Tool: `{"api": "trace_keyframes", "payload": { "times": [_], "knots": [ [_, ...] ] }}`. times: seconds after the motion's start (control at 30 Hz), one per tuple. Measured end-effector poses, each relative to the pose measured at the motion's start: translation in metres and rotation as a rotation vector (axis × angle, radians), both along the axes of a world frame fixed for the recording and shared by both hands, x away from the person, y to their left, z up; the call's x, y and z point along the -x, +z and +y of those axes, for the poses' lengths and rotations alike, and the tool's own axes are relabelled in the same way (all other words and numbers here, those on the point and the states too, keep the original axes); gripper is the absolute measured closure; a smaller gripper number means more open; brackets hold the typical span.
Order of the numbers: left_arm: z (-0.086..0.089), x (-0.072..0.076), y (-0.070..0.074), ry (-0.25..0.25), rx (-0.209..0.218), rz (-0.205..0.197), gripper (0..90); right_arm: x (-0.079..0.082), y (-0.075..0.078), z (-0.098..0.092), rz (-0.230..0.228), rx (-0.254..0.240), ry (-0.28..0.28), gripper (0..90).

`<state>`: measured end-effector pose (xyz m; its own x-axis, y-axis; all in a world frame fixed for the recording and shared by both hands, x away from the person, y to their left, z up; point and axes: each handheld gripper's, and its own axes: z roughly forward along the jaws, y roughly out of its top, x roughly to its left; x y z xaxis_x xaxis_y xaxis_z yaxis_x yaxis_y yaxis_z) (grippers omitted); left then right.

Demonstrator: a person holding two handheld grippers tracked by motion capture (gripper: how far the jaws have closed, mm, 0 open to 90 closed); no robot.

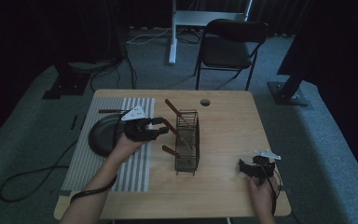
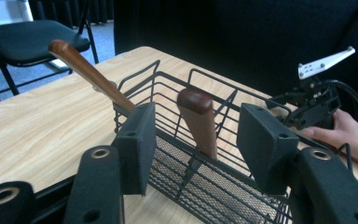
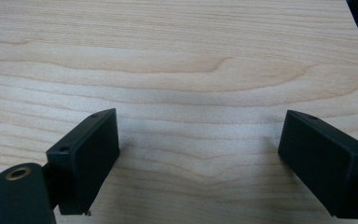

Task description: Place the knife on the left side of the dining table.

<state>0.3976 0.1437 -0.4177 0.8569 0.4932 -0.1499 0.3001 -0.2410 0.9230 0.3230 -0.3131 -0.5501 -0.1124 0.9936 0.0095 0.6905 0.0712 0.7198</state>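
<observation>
Both grippers spread wide: left gripper flanks a rounded wooden handle in wire-mesh basket.

pretty dim room, dark curtains all around. grey carpet floor with black cables snaking over it. a black folding chair sits behind the light wood counter, near a white stand leg.

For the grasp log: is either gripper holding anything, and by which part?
Nothing is held. The left gripper is open with a wooden handle between its jaws, ungripped; the right gripper is open over bare table.
</observation>
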Motion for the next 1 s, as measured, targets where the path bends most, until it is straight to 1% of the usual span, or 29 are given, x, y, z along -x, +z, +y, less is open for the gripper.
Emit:
{"api": "trace_keyframes", "payload": {
  "times": [0.03, 0.07, 0.1, 0.17, 0.2, 0.23, 0.27, 0.3, 0.4, 0.43, 0.47, 0.5, 0.53, 0.6, 0.63, 0.77, 0.87, 1.0],
  "knots": [
    [0.0, -0.002, -0.001, -0.005, 0.016, 0.01, 50.8, 0.0, 0.0, 0.0, 0.0, 0.0, 0.0, 11.3],
    [0.0, -0.003, -0.002, -0.005, 0.023, 0.007, 51.1, 0.0, 0.0, 0.0, 0.0, 0.0, 0.0, 11.3],
    [0.0, -0.004, -0.002, -0.003, 0.026, 0.008, 53.1, 0.0, 0.0, 0.0, 0.0, 0.0, 0.0, 11.3],
    [0.0, -0.005, -0.002, -0.007, 0.033, 0.011, 53.1, 0.0, 0.0, 0.0, 0.0, -0.001, -0.001, 11.3],
    [0.0, -0.006, -0.002, -0.006, 0.04, 0.01, 53.9, 0.0, 0.0, 0.0, 0.0, 0.0, 0.0, 11.3],
    [0.0, -0.006, -0.002, -0.006, 0.04, 0.01, 56.8, 0.0, 0.0, 0.0, 0.0, 0.0, 0.0, 11.3],
    [0.0, -0.006, -0.003, -0.006, 0.043, 0.01, 56.8, 0.0, 0.0, 0.0, 0.0, 0.0, 0.0, 11.3],
    [0.0, -0.006, -0.003, -0.003, 0.046, 0.003, 61.7, 0.0, 0.0, 0.0, 0.0, 0.0, 0.0, 11.3],
    [-0.002, -0.005, -0.003, -0.019, 0.051, 0.0, 70.7, 0.0, 0.0, 0.0, 0.0, 0.0, 0.0, 11.4],
    [-0.002, -0.005, -0.003, -0.019, 0.051, 0.0, 71.1, 0.0, 0.0, 0.0, 0.0, 0.0, 0.0, 11.4],
    [-0.004, -0.004, -0.002, -0.047, 0.079, 0.015, 71.1, 0.0, 0.0, 0.0, 0.0, 0.0, 0.0, 11.3],
    [-0.005, -0.003, -0.002, -0.053, 0.08, 0.013, 73.2, 0.0, 0.0, 0.0, 0.0, 0.0, 0.0, 11.3],
    [-0.006, -0.002, -0.001, -0.07, 0.089, 0.015, 73.6, 0.0, 0.0, 0.0, 0.0, 0.0, 0.0, 11.3],
    [-0.009, 0.0, 0.0, -0.077, 0.093, 0.011, 74.8, 0.0, 0.0, 0.0, 0.0, 0.0, 0.001, 11.3],
    [-0.011, 0.002, 0.001, -0.077, 0.091, 0.002, 74.8, 0.0, 0.0, 0.0, 0.0, 0.0, 0.001, 11.3],
    [-0.015, 0.006, 0.002, -0.07, 0.094, -0.012, 75.2, 0.0, 0.0, 0.0, -0.001, 0.0, 0.0, 11.4],
    [-0.014, 0.007, 0.003, -0.071, 0.094, -0.018, 75.2, 0.0, 0.0, 0.0, -0.001, 0.001, 0.001, 11.3],
    [-0.012, 0.011, 0.01, -0.065, 0.091, -0.04, 75.3, 0.0, 0.0, 0.0, -0.001, 0.001, 0.0, 11.4]
  ]
}}
